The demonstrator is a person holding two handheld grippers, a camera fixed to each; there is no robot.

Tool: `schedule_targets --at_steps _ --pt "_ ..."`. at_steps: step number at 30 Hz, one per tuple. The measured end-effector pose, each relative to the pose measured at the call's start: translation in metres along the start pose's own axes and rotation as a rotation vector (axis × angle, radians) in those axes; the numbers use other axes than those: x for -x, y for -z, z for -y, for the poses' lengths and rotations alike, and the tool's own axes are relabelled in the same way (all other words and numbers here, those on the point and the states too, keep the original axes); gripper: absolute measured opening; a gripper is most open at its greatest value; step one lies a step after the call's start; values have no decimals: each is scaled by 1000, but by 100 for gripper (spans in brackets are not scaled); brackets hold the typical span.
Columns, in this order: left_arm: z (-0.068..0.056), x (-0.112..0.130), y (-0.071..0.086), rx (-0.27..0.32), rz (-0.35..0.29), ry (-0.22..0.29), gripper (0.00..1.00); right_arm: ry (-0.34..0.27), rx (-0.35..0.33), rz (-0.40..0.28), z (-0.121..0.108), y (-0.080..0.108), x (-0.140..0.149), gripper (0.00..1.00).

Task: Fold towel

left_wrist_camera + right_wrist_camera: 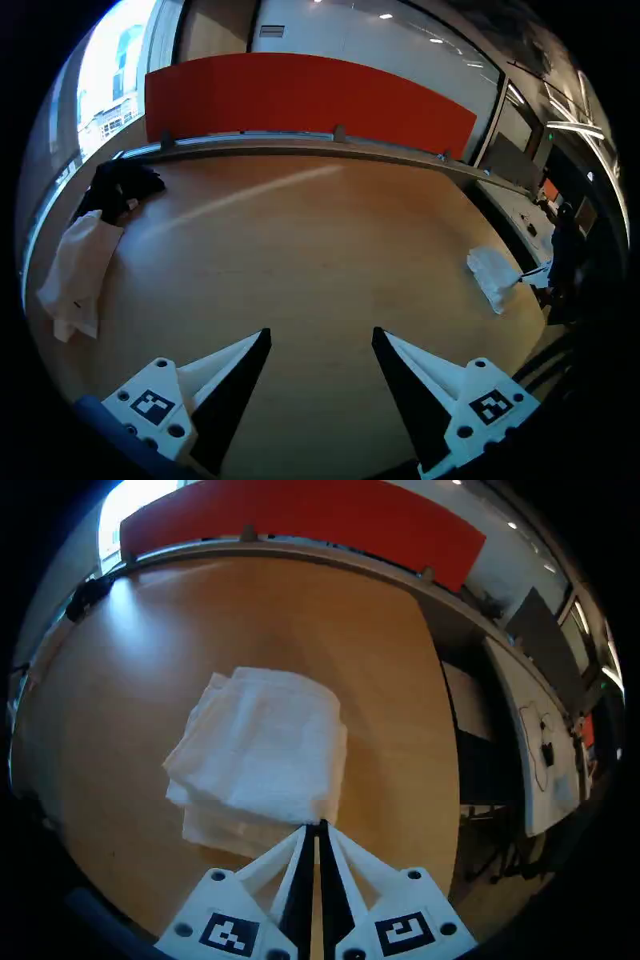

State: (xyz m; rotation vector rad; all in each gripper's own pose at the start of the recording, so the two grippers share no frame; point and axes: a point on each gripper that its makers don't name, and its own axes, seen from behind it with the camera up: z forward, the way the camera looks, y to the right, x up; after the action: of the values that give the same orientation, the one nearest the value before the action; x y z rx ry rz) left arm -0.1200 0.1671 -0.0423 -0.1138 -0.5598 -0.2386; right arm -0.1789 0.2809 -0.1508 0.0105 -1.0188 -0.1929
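Where the counter (320, 240) curves away at the left of the left gripper view, a loose white cloth (76, 276) lies at its edge, touching a black bundle (120, 186) just behind it. Your left gripper (320, 331) hangs spread wide over bare wood, holding nothing. Your right gripper (318, 826) is clenched, fingers pressed together, tips meeting the near edge of the folded white towel (264, 744); whether any fabric is pinched between them, you cannot tell. The towel lies flat on the counter in stacked layers. The counter is light wood, backed by a red partition (304, 96), with a white desk (536, 752) beyond its edge.
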Motion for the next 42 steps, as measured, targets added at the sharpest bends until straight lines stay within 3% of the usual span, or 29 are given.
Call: schedule_targets --at_steps 13,27,31,37,42 --pt "7 6 5 -20 2 8 94 -15 6 66 3 -19 22 4" --pt "14 5 9 -35 -4 8 94 -34 17 70 4 -24 26 8" --pt "15 3 9 -33 -9 8 94 -40 20 59 3 -19 25 20" --pt "15 0 9 -28 -15 7 94 -44 22 23 6 -10 22 56" --pt "15 -2 9 -22 -20 5 94 -59 10 -10 13 -5 17 71"
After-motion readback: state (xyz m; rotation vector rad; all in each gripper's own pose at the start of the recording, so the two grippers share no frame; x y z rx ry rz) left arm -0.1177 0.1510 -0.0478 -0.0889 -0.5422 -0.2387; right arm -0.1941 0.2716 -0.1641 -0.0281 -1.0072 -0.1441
